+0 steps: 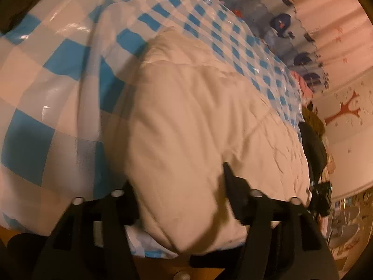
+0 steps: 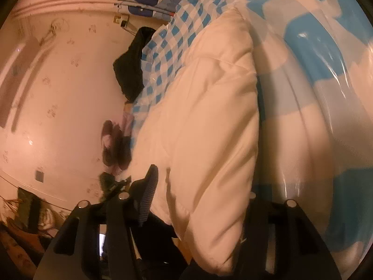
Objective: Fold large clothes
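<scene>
Blue-and-white checked glossy plastic sheet [image 1: 58, 74] [image 2: 326, 93] covers the surface, with a bulky cream-white padded quilted garment [image 1: 198, 128] [image 2: 209, 116] lying on it, bunched up at the near edge. Left black two-finger gripper [image 1: 179, 191] has its jaws spread wide with a thick fold of the garment between them; I can't tell whether it clamps. Right black two-finger gripper [image 2: 200, 184] likewise straddles a fold, one ribbed finger [image 2: 149, 186] visible against the cloth, grip unclear.
</scene>
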Demonstrator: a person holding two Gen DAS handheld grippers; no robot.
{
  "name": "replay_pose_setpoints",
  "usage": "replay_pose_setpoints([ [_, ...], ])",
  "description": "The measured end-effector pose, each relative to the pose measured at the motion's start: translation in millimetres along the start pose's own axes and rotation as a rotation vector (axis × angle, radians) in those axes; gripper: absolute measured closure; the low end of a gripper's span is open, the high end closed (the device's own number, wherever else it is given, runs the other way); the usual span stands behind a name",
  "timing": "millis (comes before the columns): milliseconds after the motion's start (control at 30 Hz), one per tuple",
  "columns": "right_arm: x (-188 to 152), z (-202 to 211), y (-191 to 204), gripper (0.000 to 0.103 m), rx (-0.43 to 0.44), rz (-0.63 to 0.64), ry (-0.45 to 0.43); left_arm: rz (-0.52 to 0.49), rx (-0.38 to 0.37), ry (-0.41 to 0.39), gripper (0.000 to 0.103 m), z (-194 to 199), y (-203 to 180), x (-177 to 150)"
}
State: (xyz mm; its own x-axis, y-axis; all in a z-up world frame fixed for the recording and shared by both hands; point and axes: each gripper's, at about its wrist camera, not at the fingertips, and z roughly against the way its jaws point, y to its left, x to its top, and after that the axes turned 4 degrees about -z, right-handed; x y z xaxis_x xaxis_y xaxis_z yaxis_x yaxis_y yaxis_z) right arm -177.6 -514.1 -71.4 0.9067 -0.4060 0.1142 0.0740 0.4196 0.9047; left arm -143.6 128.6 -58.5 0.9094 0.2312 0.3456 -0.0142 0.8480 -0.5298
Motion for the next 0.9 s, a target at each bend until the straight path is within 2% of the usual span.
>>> replay_pose_setpoints([
  [100,3.4,-7.6,-0.5,0.045,0.025,-0.002,0.005,0.03,-0.007,-0.018,0.035,-9.0,1.3,5.2],
  [133,3.7,-9.3,-0.1,0.05,0.03,0.002,0.005,0.031,-0.019,-0.021,0.036,-12.1,0.7,7.2],
  [167,3.5,-10.5,0.6,0.072,0.041,0.001,0.003,0.026,-0.043,-0.022,0.054,-15.2,-2.9,8.0],
  [200,2.1,-10.0,1.5,0.077,0.046,0.004,0.0,0.016,-0.036,-0.016,0.065,-17.3,-7.1,8.4],
  [267,-5.0,-5.9,7.5,0.079,0.053,0.026,-0.001,-0.032,-0.025,-0.026,0.076,-8.9,-17.3,6.4],
  [367,-17.3,0.4,11.6,0.079,0.023,0.052,0.016,-0.072,-0.046,-0.025,0.078,10.2,-24.9,-1.1],
  [400,-18.7,0.7,9.7,0.079,-0.006,0.056,0.023,-0.082,-0.043,-0.021,0.077,11.7,-25.5,-3.0],
  [433,-18.2,0.8,5.0,0.074,-0.035,0.048,0.029,-0.084,-0.036,-0.009,0.073,9.5,-23.3,-5.1],
  [467,-16.8,4.0,-2.6,0.062,-0.055,0.025,0.016,-0.067,-0.033,-0.001,0.066,5.8,-18.2,-5.9],
  [500,-15.9,7.6,-5.7,0.059,-0.057,0.017,0.001,-0.029,-0.038,0.0,0.057,1.2,-10.1,-6.5],
  [533,-14.8,14.7,-7.2,0.057,-0.063,0.006,-0.031,0.008,-0.051,-0.006,0.052,-0.5,-1.6,-8.4],
  [600,-14.4,38.0,3.3,0.052,-0.137,0.035,-0.146,0.057,-0.041,-0.032,0.032,-1.3,6.4,-13.7],
  [667,-17.3,54.1,31.2,0.045,-0.253,0.134,-0.263,0.063,-0.062,-0.051,0.031,-2.2,9.7,-15.6],
  [700,-19.8,56.2,51.5,0.044,-0.285,0.205,-0.31,0.066,-0.067,-0.053,0.03,-3.9,10.2,-16.5],
  [733,-21.6,53.4,71.2,0.038,-0.296,0.27,-0.335,0.072,-0.071,-0.065,0.03,-5.3,9.8,-16.5],
  [767,-21.7,40.5,96.3,0.03,-0.298,0.348,-0.332,0.071,-0.075,-0.079,0.03,-6.1,7.6,-16.0],
  [800,-20.8,23.7,115.0,0.026,-0.311,0.402,-0.313,0.066,-0.074,-0.086,0.03,-7.3,5.1,-15.6],
  [833,-18.1,-6.3,136.6,0.023,-0.344,0.468,-0.269,0.052,-0.065,-0.103,0.03,-7.7,-1.0,-15.1],
  [900,-12.3,-57.6,155.8,0.024,-0.426,0.543,-0.199,0.038,-0.044,-0.127,0.029,-7.4,-9.7,-14.6],
])
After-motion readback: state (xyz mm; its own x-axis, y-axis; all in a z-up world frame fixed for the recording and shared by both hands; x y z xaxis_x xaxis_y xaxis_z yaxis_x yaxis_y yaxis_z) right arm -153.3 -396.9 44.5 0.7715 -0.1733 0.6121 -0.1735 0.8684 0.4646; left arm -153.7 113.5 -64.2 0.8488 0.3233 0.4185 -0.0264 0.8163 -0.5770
